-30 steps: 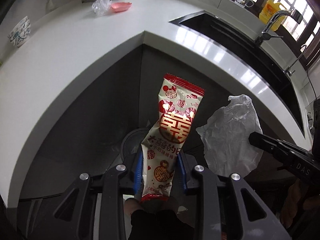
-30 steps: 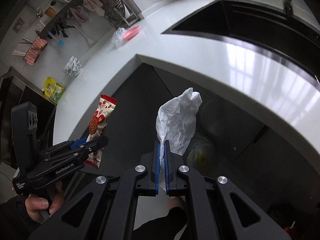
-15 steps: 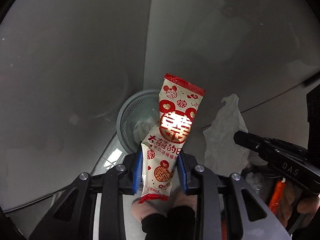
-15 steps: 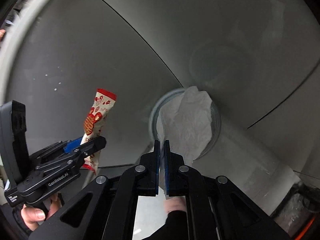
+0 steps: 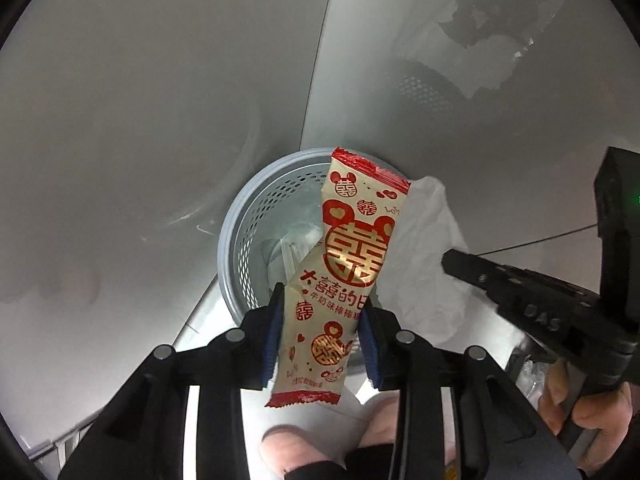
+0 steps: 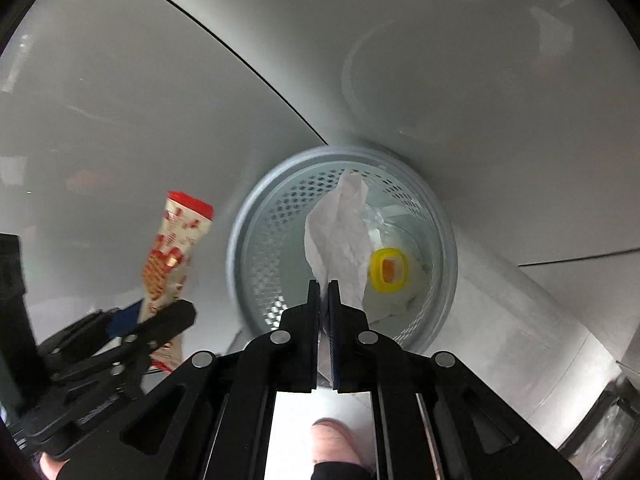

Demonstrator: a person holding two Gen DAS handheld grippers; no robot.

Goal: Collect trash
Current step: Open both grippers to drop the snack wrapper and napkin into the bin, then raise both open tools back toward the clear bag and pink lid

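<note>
The left hand-held gripper (image 5: 322, 336) has its blue pads closed against the two long edges of a red-and-cream snack wrapper (image 5: 344, 264), gripping it in its lower half; the wrapper stands up and leans toward 1 o'clock, its red crimped top reaching over the rim of a grey perforated trash basket (image 5: 236, 236). The basket sits on the floor against grey cabinet panels, its mouth open toward the camera.

The right hand-held gripper (image 6: 325, 292) is pinched almost fully together on the bottom edge of a crumpled white tissue (image 6: 340, 232). The tissue rises toward 12 o'clock and hangs directly over the basket's mouth (image 6: 448, 240). Inside the basket, at 3 o'clock from the tissue, lies a yellow ring-shaped piece (image 6: 390, 270) on pale plastic scraps.

In the right wrist view, the left gripper and its wrapper (image 6: 172, 252) sit at 9 o'clock of the basket, just outside its rim.
</note>
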